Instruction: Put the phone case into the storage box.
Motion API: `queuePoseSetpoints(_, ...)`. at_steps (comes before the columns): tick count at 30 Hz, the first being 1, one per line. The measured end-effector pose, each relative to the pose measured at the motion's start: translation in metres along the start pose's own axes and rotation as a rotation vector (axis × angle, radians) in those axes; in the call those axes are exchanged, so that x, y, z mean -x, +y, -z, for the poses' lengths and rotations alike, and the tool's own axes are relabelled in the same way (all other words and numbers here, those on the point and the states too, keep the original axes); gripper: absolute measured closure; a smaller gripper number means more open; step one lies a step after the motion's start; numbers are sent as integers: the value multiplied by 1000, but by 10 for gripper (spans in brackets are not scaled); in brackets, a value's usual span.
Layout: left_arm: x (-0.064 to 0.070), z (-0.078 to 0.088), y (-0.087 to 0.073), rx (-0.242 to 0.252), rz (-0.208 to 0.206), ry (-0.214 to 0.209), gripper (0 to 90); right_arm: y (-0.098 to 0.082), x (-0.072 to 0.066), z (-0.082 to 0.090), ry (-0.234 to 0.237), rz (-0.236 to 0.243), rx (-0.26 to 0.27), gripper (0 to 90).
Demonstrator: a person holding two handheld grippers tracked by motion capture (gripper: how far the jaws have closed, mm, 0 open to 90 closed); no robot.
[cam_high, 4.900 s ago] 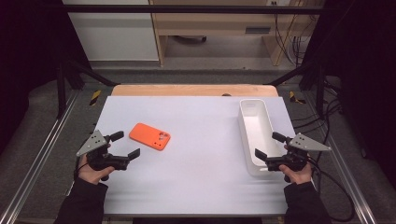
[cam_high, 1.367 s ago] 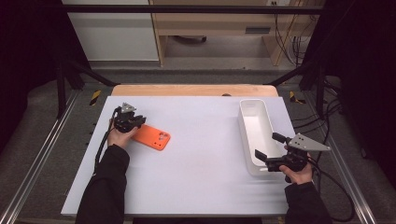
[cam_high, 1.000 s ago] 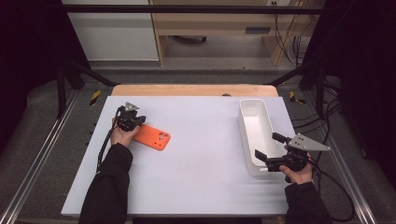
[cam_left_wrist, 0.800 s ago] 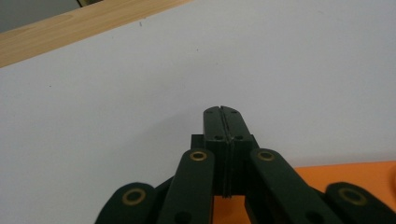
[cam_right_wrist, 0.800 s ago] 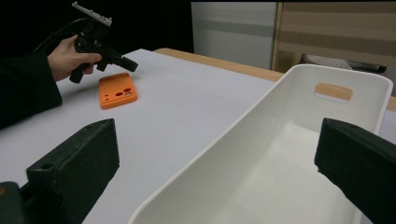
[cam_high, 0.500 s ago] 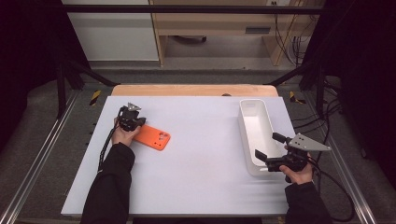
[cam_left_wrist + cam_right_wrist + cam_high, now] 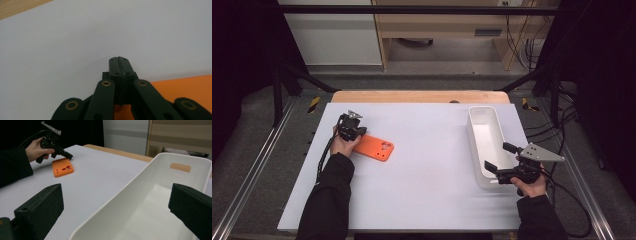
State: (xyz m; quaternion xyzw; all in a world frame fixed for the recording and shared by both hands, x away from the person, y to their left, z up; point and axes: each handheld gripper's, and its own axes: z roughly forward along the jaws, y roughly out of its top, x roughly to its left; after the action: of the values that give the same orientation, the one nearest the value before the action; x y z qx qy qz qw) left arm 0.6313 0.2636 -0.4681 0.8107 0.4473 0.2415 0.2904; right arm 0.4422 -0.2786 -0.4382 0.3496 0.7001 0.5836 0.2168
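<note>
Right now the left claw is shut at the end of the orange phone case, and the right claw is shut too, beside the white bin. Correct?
Not quite. The right claw is open: the right gripper view shows its jaws wide apart, at the white bin. The left claw is shut at the end of the orange phone case, as you said.

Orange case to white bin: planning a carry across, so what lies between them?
Nothing: in the high view only bare table separates the case from the bin.
</note>
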Motion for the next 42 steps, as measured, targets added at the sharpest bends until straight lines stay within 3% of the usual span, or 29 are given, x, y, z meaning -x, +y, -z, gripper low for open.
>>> queuePoseSetpoints(12, 2, 9, -3, -57, -7, 18, 898, 0, 0, 1, 3, -3, 4, 3)
queuePoseSetpoints(16, 1, 14, -9, -52, 12, 9, 898, 1, 0, 1, 3, -1, 3, 3)
queuePoseSetpoints(28, 7, 29, -23, -57, 16, 4, 899, 1, -1, 1, 10, 0, 4, 3)
queuePoseSetpoints(42, 17, 49, -44, -48, -13, -7, 899, 2, -1, 0, 14, 1, 3, 3)
